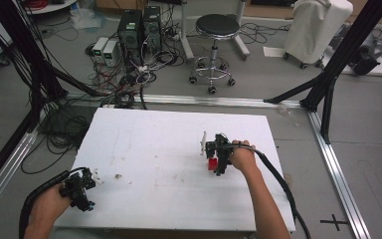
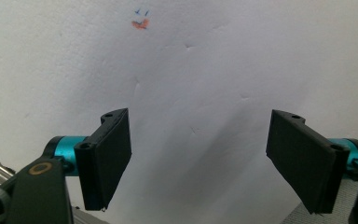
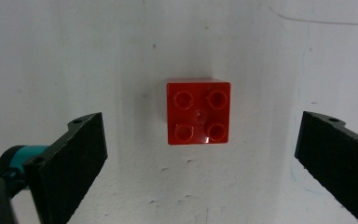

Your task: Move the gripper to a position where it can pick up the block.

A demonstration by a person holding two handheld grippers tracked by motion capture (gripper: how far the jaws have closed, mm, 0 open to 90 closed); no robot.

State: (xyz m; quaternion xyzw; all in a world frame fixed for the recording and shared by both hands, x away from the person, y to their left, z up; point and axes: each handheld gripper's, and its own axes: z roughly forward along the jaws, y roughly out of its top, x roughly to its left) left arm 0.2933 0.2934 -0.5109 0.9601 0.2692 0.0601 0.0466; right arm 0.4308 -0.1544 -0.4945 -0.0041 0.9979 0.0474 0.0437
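Observation:
A red square brick [image 3: 198,112] with studs on top lies on the white table [image 1: 154,144]; in the high view the red brick [image 1: 212,164] sits right of centre. My right gripper [image 3: 200,163] hovers straight above it, open, with the brick between and beyond its wide-spread jaws, untouched. In the high view the right gripper [image 1: 219,155] is held in a hand over the brick. My left gripper [image 2: 200,163] is open with nothing between its jaws, above bare table; in the high view the left gripper [image 1: 79,188] is near the table's front left corner.
A small orange and blue mark [image 2: 140,22] is drawn on the table surface ahead of the left gripper. Brownish specks [image 1: 118,176] dot the table's front left. Beyond the table stand a black stool [image 1: 215,45], computer cases [image 1: 139,30] with tangled cables, and black frame posts [image 1: 328,74].

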